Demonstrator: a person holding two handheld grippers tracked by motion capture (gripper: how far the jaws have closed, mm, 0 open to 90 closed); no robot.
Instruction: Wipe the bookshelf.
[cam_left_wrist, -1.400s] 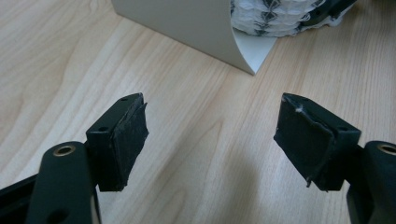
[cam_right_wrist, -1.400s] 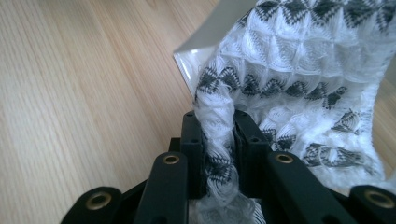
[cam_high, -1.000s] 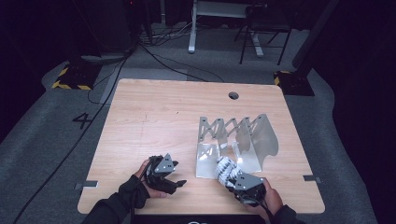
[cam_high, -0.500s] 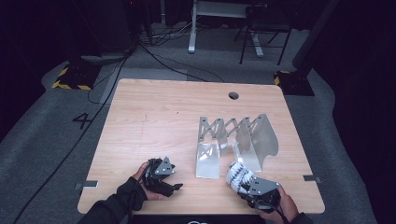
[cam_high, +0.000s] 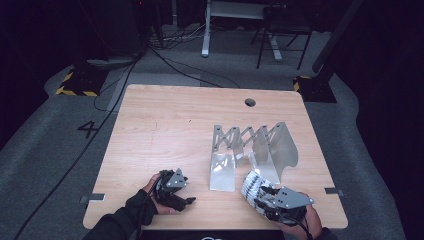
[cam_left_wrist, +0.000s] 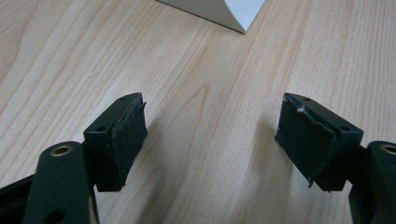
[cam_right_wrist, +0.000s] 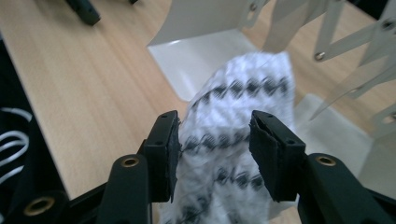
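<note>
**Patterned cloth between the right tongs beside the metal rack**

The white cloth with black zigzag marks (cam_right_wrist: 238, 140) lies between the jaws of the right tongs (cam_right_wrist: 215, 140), its bunched top rising just past their tips. The jaws have just been opening, and whether the pads still press the fabric cannot be told: the cloth fills most of the gap and lies close against both pads. From the high view the same cloth (cam_high: 251, 184) sits just ahead of the right tongs (cam_high: 267, 196), near the counter's front edge, and the person's right hand (cam_high: 300, 220) holds those tongs from behind.

Just beyond the cloth stands the folding metal rack (cam_high: 255, 147), its scissor-linked back and upright plates reaching away from the right tongs. In the right gripper view the nearest white plate (cam_right_wrist: 205, 51) lies flat right behind the cloth, with the rack's crossed struts off to the right.

The left tongs (cam_high: 186, 196) rest low over the wooden counter (cam_high: 165, 125), well to the side of the cloth and short of the rack's nearest plate. Their jaws stand wide apart with bare wood between them (cam_left_wrist: 210, 135). The person's left hand (cam_high: 152, 197), in a dark glove, grips them.
</note>
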